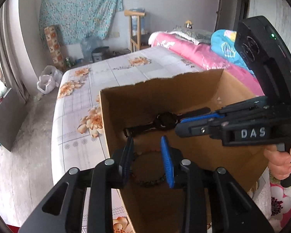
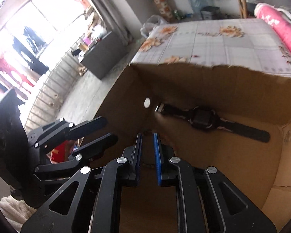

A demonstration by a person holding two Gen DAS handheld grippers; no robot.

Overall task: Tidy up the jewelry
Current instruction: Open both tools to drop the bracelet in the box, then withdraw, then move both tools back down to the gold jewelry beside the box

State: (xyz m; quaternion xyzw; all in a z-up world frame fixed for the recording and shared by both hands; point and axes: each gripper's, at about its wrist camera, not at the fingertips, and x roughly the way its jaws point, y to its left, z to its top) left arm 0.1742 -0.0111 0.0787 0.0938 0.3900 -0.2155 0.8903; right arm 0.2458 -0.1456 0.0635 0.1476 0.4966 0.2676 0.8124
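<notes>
An open cardboard box [image 1: 126, 104] stands on the bed; it also shows in the right wrist view [image 2: 232, 81]. A black wristwatch [image 1: 163, 123] lies flat on the box floor, and the right wrist view shows it too [image 2: 203, 118]. A dark beaded bracelet [image 1: 147, 182] lies on the box floor under my left gripper [image 1: 147, 145], which is open above it. My right gripper [image 2: 147, 136] hangs inside the box with a narrow gap between its jaws and nothing in them. It reaches in from the right in the left wrist view [image 1: 184, 124].
The bed [image 1: 126, 69] has a floral sheet, with a pink quilt [image 1: 194, 52] and a blue pillow [image 1: 225, 46] at the back right. A white plastic bag [image 1: 47, 81] and a dark cabinet [image 1: 5, 120] stand on the floor at the left.
</notes>
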